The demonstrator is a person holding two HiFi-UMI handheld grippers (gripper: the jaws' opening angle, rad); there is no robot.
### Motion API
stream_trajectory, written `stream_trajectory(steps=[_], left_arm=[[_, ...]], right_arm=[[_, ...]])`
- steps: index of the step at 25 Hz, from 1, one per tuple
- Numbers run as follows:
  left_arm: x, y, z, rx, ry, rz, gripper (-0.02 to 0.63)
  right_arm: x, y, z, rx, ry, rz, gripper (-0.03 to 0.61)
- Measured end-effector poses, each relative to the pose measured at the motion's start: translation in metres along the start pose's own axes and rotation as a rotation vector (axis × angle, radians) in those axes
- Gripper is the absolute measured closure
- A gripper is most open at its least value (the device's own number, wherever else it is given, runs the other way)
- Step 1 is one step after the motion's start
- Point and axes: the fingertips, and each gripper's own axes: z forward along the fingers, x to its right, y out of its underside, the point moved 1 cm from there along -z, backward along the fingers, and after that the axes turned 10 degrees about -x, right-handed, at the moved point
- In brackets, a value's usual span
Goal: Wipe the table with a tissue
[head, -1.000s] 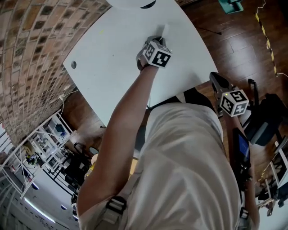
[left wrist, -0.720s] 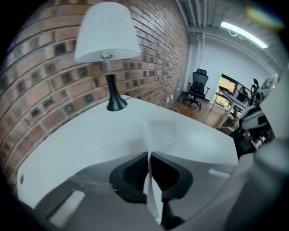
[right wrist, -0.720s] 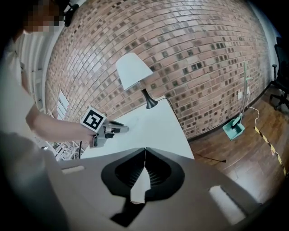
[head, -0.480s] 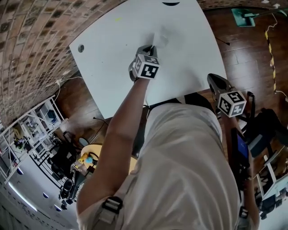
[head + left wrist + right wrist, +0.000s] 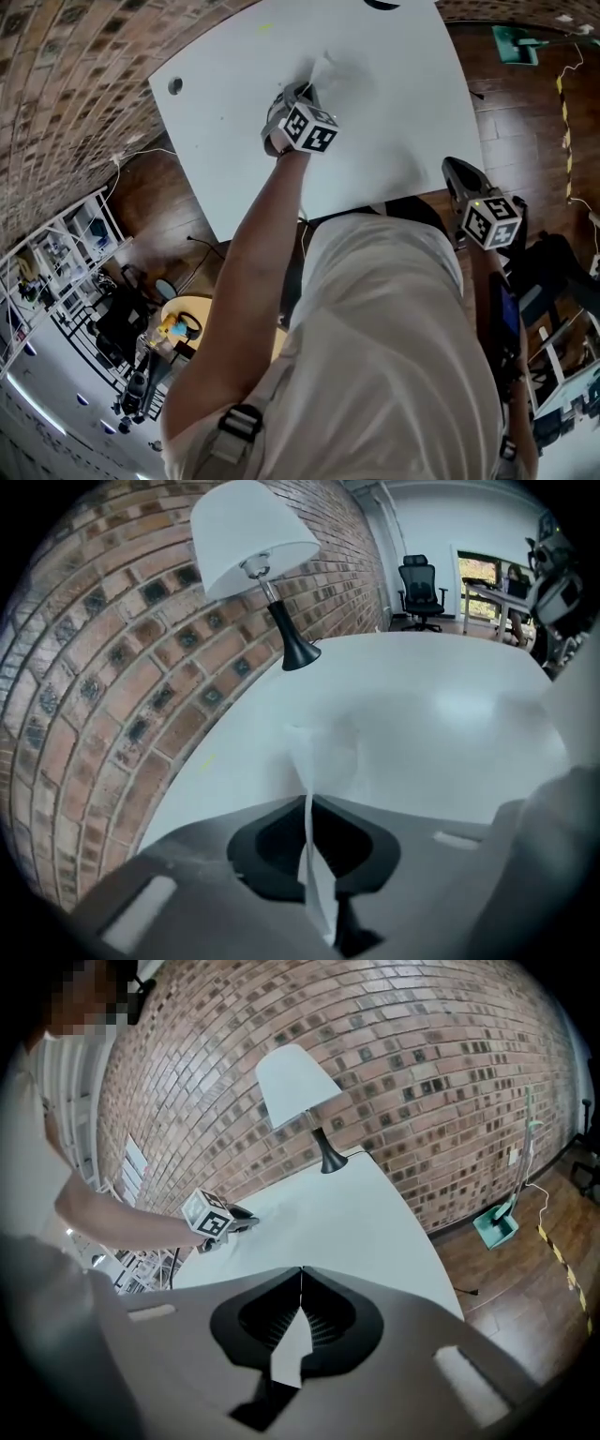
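Note:
My left gripper (image 5: 305, 91) is shut on a white tissue (image 5: 328, 69) that rests on the white table (image 5: 403, 122), left of its middle. In the left gripper view the tissue (image 5: 323, 752) runs up from between the closed jaws of the left gripper (image 5: 307, 803) and spreads on the table (image 5: 450, 714). The right gripper (image 5: 452, 169) hangs off the table's near right edge, over the floor. In its own view the right gripper (image 5: 301, 1271) is shut with a small white scrap of tissue (image 5: 292, 1349) between the jaws, and the left gripper (image 5: 246, 1219) shows far off on the table (image 5: 347, 1213).
A white-shaded lamp (image 5: 258, 555) on a black base stands at the table's far end by the brick wall (image 5: 403, 1063). A cable hole (image 5: 175, 85) marks the table's left corner. A green dustpan (image 5: 516, 42) lies on the wooden floor; an office chair (image 5: 419, 591) stands beyond the table.
The left gripper has dragged the tissue leftward across the table, toward the side with the hole. The right gripper has drifted slightly rightward beside the table's edge.

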Motion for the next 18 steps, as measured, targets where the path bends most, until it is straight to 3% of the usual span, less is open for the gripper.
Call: stream_trajectory(steps=[5,13,18], left_arm=[[-0.042,0.03,0.01,-0.04,-0.094,-0.027,0.606],[-0.101,0.093,0.017,-0.187,-0.129,-0.148,0.607],[-0.092,0.111,0.015,-0.28,-0.08,-0.019,0.607]], right_arm=[[-0.012,0.0,0.009,-0.01,-0.003,-0.004,0.569],[-0.026,0.002,0.018,-0.014,0.002,-0.001,0.569],[-0.041,-0.001,0.026,-0.003,-0.004,-0.013,0.569]])
